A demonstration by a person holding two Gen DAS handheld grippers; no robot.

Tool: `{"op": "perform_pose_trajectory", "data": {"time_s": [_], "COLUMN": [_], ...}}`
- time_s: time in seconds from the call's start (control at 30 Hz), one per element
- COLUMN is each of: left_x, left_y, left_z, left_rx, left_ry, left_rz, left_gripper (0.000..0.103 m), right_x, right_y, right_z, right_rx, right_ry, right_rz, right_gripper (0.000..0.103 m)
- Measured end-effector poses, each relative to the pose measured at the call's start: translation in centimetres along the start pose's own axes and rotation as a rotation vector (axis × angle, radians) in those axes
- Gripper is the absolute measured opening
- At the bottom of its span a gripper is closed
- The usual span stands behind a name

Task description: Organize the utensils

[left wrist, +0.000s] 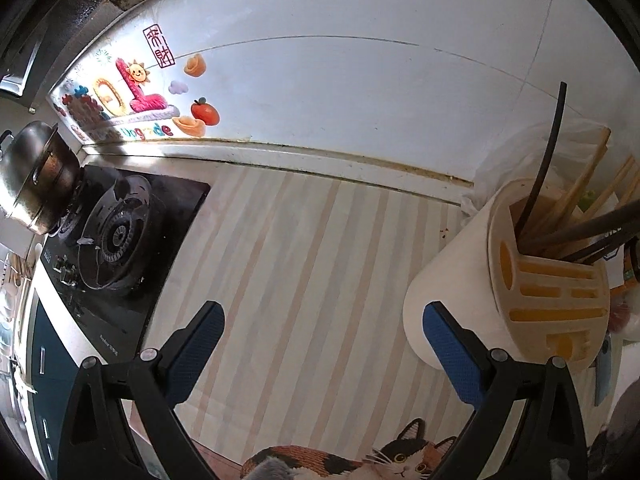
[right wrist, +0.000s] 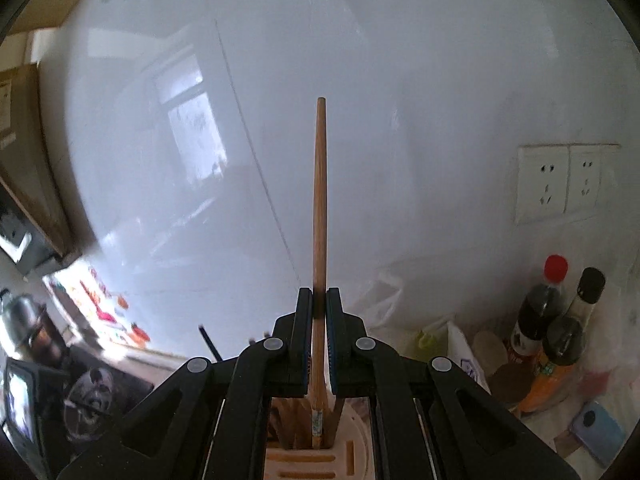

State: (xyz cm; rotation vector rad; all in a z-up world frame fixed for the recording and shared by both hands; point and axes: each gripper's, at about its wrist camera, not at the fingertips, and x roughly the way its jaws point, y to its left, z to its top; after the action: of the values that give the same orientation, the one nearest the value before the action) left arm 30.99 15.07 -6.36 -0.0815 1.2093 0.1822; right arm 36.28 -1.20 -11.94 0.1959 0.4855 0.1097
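My right gripper (right wrist: 319,300) is shut on a wooden chopstick (right wrist: 320,184) that points up toward the white wall; its lower end hangs over the utensil holder (right wrist: 312,456), where other wooden chopsticks stand. In the left wrist view the same white utensil holder (left wrist: 452,280) with an orange slotted top stands at the right, filled with several wooden chopsticks (left wrist: 588,184) and dark chopsticks (left wrist: 544,160). My left gripper (left wrist: 324,344) is open above the striped counter mat (left wrist: 304,264), left of the holder, with nothing between its blue pads.
A gas stove (left wrist: 116,236) with a steel pot (left wrist: 32,184) lies at the left. Sauce bottles (right wrist: 548,320) and a blue case (right wrist: 598,432) stand right of the holder, below wall sockets (right wrist: 564,182). A cat-print mat (left wrist: 400,460) shows at the near edge.
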Motion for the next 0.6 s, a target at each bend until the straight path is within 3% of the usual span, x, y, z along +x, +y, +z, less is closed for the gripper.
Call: {"op": "perform_pose_trajectory", "data": {"time_s": [0.1, 0.17, 0.2, 0.23, 0.37, 0.5, 0.6], "left_x": [-0.9, -1.9, -2.7, -3.3, -5.7, -8.0, -9.0], "left_y": [0.2, 0.4, 0.4, 0.4, 0.3, -0.5, -1.1], "left_z": [-0.2, -0.4, -0.6, -0.8, -1.9, -3.3, -4.2], "left_rx": [-0.011, -0.014, -0.014, -0.013, -0.006, 0.000, 0.007], "left_ry": [-0.025, -0.056, -0.079, -0.094, -0.150, -0.194, -0.215], "left_rz": [-0.007, -0.006, -0.007, -0.006, 0.004, 0.010, 0.012], "left_gripper": [0.102, 0.102, 0.102, 0.102, 0.102, 0.103, 0.103], "right_x": [0.9, 0.2, -0.6, -1.2, -4.4, -5.7, -6.4], "right_y": [-0.2, -0.8, -1.2, -1.5, -2.0, -2.0, -2.1], "right_z": [-0.5, -0.5, -0.4, -0.5, -1.3, -3.2, -4.6], "right_rx": [-0.002, 0.015, 0.025, 0.028, -0.042, -0.142, -0.174], "right_ry": [0.086, 0.122, 0.123, 0.114, 0.128, 0.207, 0.253], "right_rz": [0.025, 0.045, 0.055, 0.057, -0.036, -0.148, -0.161], "right_gripper": [0.011, 0.039, 0.061, 0.070, 0.077, 0.099, 0.100]}}
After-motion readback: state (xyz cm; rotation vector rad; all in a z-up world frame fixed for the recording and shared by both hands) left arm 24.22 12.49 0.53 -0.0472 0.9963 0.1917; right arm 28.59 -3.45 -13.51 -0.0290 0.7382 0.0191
